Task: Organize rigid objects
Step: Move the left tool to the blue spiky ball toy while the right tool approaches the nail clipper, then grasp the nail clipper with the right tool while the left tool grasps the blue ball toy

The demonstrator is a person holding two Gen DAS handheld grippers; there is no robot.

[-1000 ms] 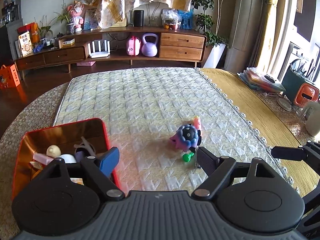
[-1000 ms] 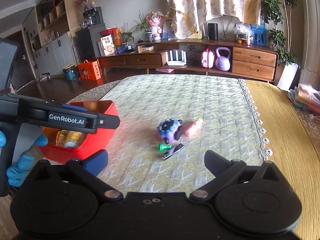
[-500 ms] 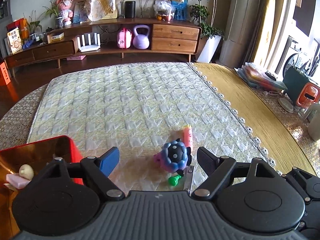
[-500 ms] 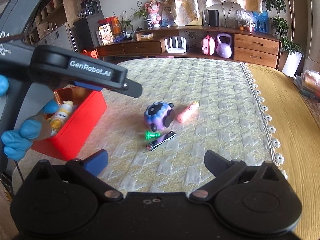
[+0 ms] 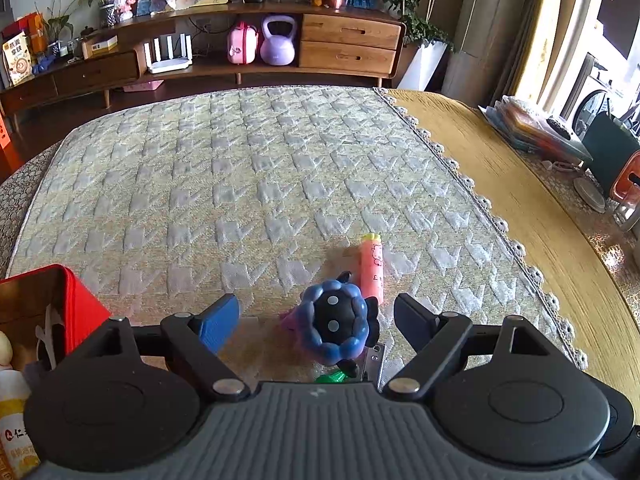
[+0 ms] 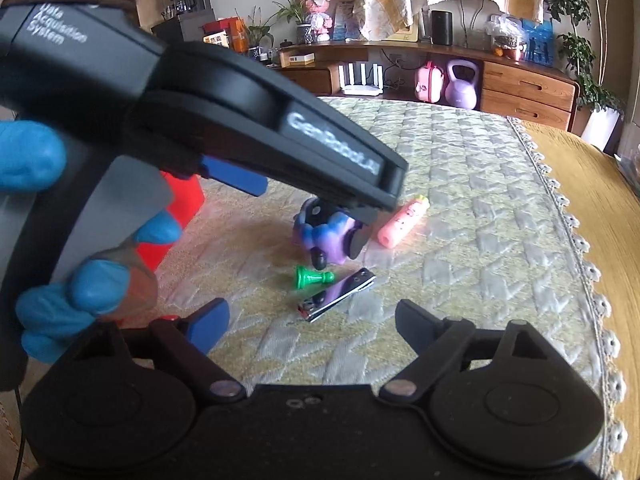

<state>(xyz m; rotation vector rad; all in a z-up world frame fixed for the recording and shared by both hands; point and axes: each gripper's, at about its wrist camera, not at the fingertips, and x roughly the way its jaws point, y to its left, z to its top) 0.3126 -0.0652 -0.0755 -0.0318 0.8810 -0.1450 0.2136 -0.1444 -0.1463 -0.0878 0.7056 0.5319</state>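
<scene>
The left gripper, jaws wide and gripping nothing, straddles the purple toy near the table's front edge; the right gripper, jaws just closing slightly, holds nothing.

Blue-purple toy, pink tube, green pawn, red box.

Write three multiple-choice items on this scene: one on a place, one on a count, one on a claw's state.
1. Where does the green pawn lie?
A. in the red box
B. on the cloth beside the nail clipper
C. on the pink tube

2. How many loose things lie on the quilted cloth?
A. two
B. four
C. six

3. The left claw is:
A. open around the purple-blue toy
B. shut on the pink tube
C. shut, empty

B: pawn next to clipper.
B: toy, tube, pawn, clipper.
A: fingers stand apart either side.
</scene>
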